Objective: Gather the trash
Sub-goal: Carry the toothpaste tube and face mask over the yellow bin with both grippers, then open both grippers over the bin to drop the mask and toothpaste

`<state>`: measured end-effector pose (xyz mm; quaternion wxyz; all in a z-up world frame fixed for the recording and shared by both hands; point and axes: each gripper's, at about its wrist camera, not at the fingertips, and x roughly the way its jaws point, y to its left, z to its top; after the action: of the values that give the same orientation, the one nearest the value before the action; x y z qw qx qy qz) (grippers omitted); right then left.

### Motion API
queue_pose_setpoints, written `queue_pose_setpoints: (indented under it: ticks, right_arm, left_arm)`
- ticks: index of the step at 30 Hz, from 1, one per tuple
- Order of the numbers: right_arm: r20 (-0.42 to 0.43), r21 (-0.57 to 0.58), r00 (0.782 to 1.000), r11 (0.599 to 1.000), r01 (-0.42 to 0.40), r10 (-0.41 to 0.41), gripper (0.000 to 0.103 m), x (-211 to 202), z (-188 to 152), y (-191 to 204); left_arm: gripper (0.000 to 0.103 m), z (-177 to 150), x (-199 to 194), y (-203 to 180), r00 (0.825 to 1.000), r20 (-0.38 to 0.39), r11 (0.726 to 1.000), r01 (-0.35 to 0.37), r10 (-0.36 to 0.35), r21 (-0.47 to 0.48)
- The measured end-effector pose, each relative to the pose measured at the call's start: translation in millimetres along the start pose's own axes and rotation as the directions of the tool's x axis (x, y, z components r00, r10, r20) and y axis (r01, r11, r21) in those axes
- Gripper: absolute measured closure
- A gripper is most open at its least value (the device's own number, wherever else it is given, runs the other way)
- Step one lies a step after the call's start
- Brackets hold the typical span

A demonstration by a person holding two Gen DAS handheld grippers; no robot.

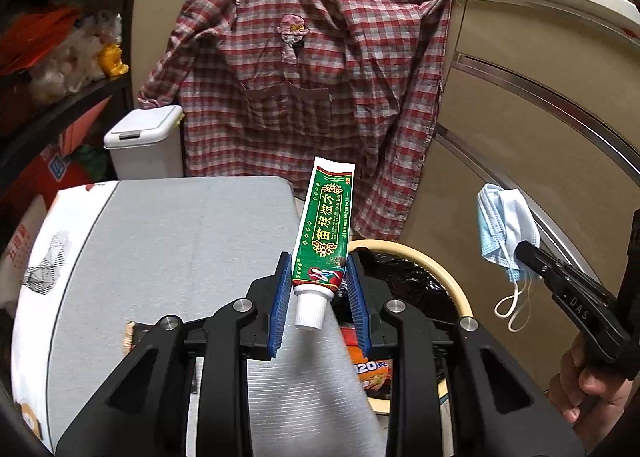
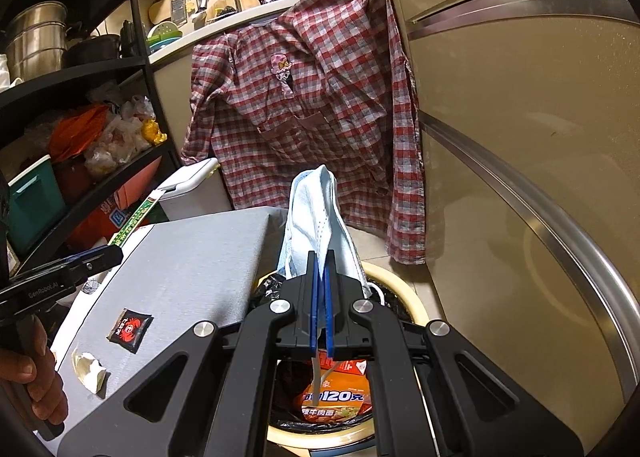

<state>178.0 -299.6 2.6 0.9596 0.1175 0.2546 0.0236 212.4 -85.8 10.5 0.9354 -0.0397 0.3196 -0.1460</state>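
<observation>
My left gripper [image 1: 318, 261] is shut on a green tube [image 1: 324, 225] with a white cap pointing down, held upright over the right edge of the grey table [image 1: 180, 237]. In the right wrist view the same gripper [image 2: 118, 251] and tube [image 2: 136, 217] appear at the left. My right gripper [image 2: 321, 257] is shut on a pale blue face mask [image 2: 316, 213], directly above the cream-rimmed trash bin [image 2: 410, 295] lined with a black bag. From the left wrist view, the mask [image 1: 504, 225] hangs from that gripper [image 1: 524, 249] to the right of the bin [image 1: 404, 247].
An orange noodle packet [image 2: 336, 401] lies inside the bin. On the table sit a black sachet [image 2: 129, 329] and a crumpled white paper [image 2: 90, 371]. A white lidded bin [image 1: 144, 137] and a hanging plaid shirt [image 1: 312, 89] stand behind; shelves left, cabinet fronts right.
</observation>
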Motion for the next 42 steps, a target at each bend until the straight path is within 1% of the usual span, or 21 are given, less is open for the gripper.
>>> queue_pose_setpoints:
  ticks: [11, 13, 16, 18, 19, 20, 21, 29, 35, 42]
  right_arm:
    - [-0.028, 0.009, 1.0, 1.0, 0.013, -0.012, 0.1, 8.4, 0.2, -6.1]
    - [-0.037, 0.006, 0.999, 1.0, 0.01, -0.01, 0.098, 11.0, -0.2, -6.7]
    - [-0.066, 0.002, 0.998, 1.0, 0.007, -0.007, 0.092, 17.0, -3.0, -6.4]
    - [-0.068, -0.002, 0.998, 1.0, 0.01, -0.01, 0.084, 19.1, -3.1, -6.3]
    - [-0.07, -0.002, 0.998, 1.0, 0.011, -0.011, 0.081, 19.5, -3.4, -5.9]
    - [-0.069, -0.001, 0.998, 1.0, 0.012, -0.012, 0.075, 19.6, -3.3, -6.1]
    - [-0.067, 0.0, 0.998, 1.0, 0.013, -0.013, 0.07, 19.6, -3.1, -6.3]
    - [-0.064, -0.008, 0.998, 1.0, 0.011, -0.011, 0.069, 20.4, -3.7, -4.2]
    - [-0.054, -0.01, 0.998, 1.0, 0.011, -0.012, 0.069, 18.2, -5.6, -2.4]
    - [-0.039, -0.029, 0.999, 1.0, 0.0, -0.001, 0.069, 14.9, -9.0, 6.3]
  left_arm:
    - [0.075, -4.1, 20.3, -27.4, 0.998, -0.034, 0.998, 0.048, -0.047, 0.031]
    - [0.075, -4.8, 23.8, -31.3, 0.998, -0.04, 0.998, 0.057, -0.055, 0.037]
    - [0.075, -5.3, 28.5, -38.5, 0.994, -0.059, 0.994, 0.097, -0.094, 0.046]
    - [0.073, -4.4, 29.0, -42.3, 0.992, -0.058, 0.992, 0.115, -0.112, 0.054]
    - [0.065, -4.1, 27.8, -43.3, 0.992, -0.051, 0.991, 0.118, -0.115, 0.06]
    - [0.061, -3.6, 26.6, -44.4, 0.991, -0.045, 0.99, 0.125, -0.123, 0.062]
    - [0.059, -3.3, 25.5, -44.8, 0.991, -0.04, 0.989, 0.131, -0.129, 0.062]
    - [0.059, -2.6, 24.0, -40.3, 0.991, -0.038, 0.991, 0.127, -0.125, 0.047]
    - [0.062, -1.5, 19.2, -35.2, 0.993, -0.029, 0.992, 0.119, -0.117, 0.045]
    - [0.065, -4.7, 0.6, -10.5, 0.996, -0.011, 0.995, 0.09, -0.089, 0.048]
